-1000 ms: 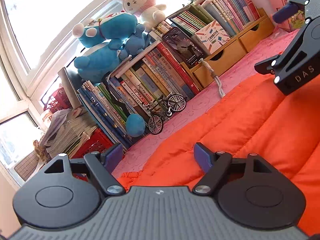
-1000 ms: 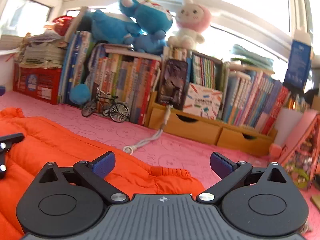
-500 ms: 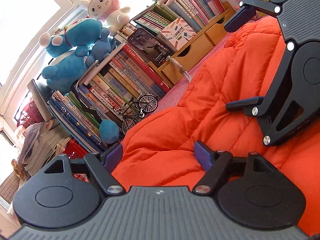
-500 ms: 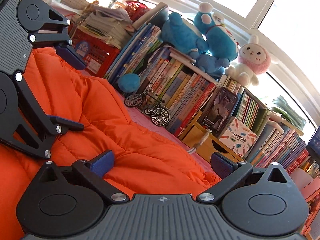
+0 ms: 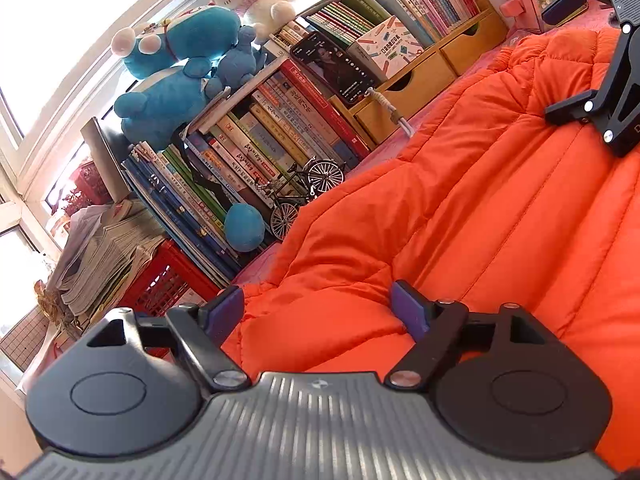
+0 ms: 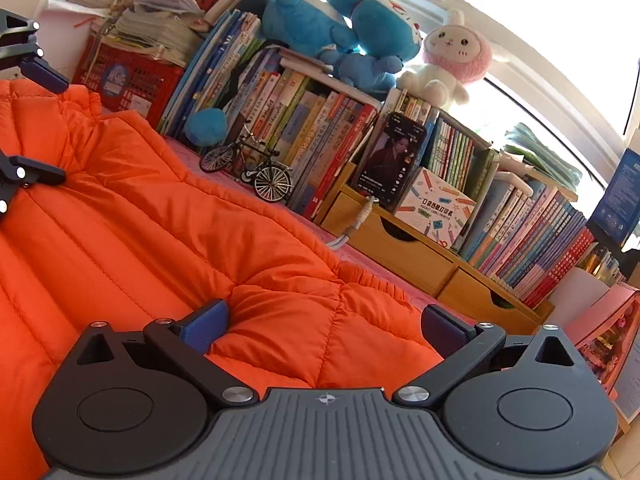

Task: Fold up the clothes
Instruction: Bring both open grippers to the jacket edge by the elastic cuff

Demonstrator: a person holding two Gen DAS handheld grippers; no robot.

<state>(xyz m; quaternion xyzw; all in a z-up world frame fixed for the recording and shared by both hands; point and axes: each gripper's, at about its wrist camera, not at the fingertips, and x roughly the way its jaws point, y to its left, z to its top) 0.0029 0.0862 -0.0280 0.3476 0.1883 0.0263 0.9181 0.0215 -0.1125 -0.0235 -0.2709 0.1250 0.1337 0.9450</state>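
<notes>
Quilted orange puffer jacket, glossy and stitched in puffy channels, lies spread under both my grippers. Left gripper is opening, ridged blue pads straddling a padded fold; right gripper stands wide over the gathered cuff.

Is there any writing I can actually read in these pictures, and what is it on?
"POCKET LABEL PRINTER": white box on the wooden drawer unit, under larger Chinese characters I cannot read.
"D": right claw's body, cut off at the frame edge.
Book spines, phone screen, red crate's label: too small.
</notes>
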